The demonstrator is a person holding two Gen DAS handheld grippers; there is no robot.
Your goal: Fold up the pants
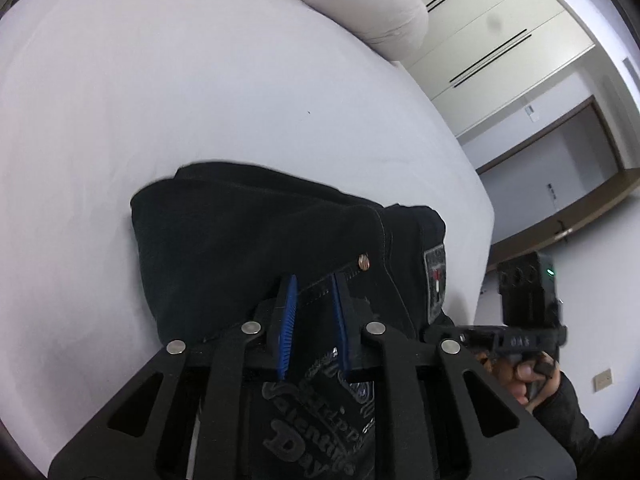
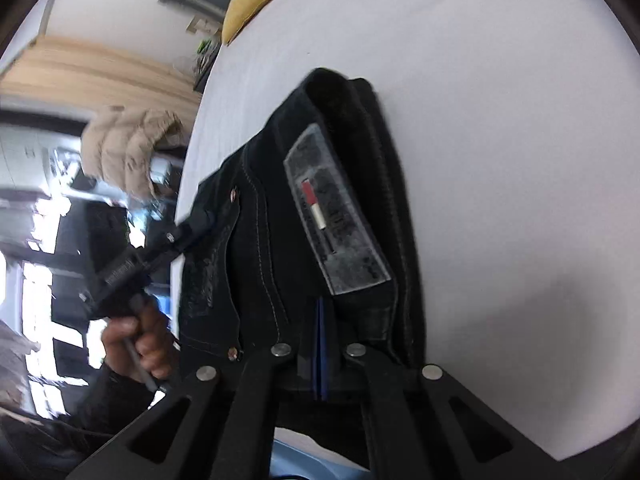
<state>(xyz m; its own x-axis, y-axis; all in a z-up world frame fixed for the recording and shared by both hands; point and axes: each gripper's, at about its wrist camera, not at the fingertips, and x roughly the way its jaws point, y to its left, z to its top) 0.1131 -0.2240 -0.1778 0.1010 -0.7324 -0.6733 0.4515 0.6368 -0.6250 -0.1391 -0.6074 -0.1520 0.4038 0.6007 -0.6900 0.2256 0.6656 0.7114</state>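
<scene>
Tongs (image 1: 314, 292), pants (image 1: 248, 232), white bed (image 1: 200, 80)

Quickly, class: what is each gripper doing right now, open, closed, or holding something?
Left gripper: part open, blue pads either side of the folded black denim pants; grip unclear.
Right gripper: shut on the pants' waistband edge.

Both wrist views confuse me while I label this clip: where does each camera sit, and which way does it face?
Left wrist: on the left gripper, facing along its fingers over the black pants and white bed; the right hand shows.
Right wrist: on the right gripper, facing the waistband patch; the left hand shows.
Shared: pants, bed.
</scene>
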